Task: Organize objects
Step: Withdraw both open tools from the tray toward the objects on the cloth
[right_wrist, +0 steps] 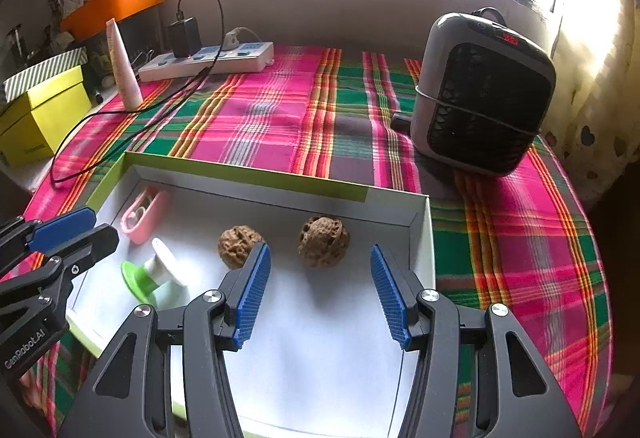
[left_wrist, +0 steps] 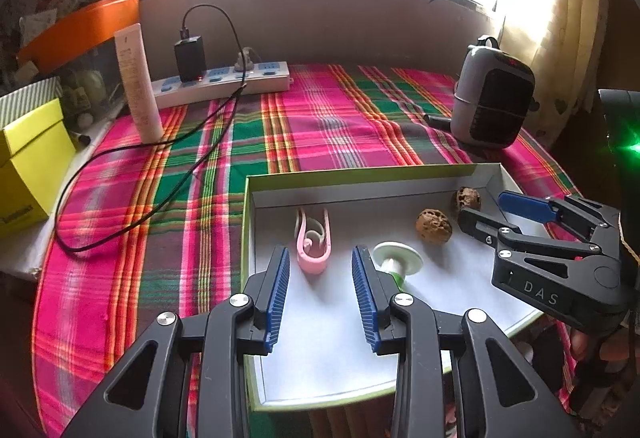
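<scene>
A shallow white box with a green rim (left_wrist: 360, 174) (right_wrist: 248, 174) lies on the plaid cloth. Inside it lie a pink clip (left_wrist: 310, 238) (right_wrist: 142, 216), a white and green spool (left_wrist: 398, 258) (right_wrist: 156, 270) on its side, and two brown walnuts (left_wrist: 434, 226) (right_wrist: 238, 244), (left_wrist: 468, 198) (right_wrist: 323, 246). My left gripper (left_wrist: 322, 252) (right_wrist: 104, 226) hovers over the box, open and empty, with the clip just beyond its tips. My right gripper (right_wrist: 320, 250) (left_wrist: 484, 208) stands open over the box's right part; the right walnut sits at its tips, clear of both pads.
A grey fan heater (left_wrist: 494, 102) (right_wrist: 484, 94) stands at the back right. A power strip (left_wrist: 224, 82) with a charger and a trailing black cable (left_wrist: 120, 238) lies at the back left, beside an upright tube (left_wrist: 138, 86), a yellow box (left_wrist: 28, 166) and an orange bin (left_wrist: 88, 26).
</scene>
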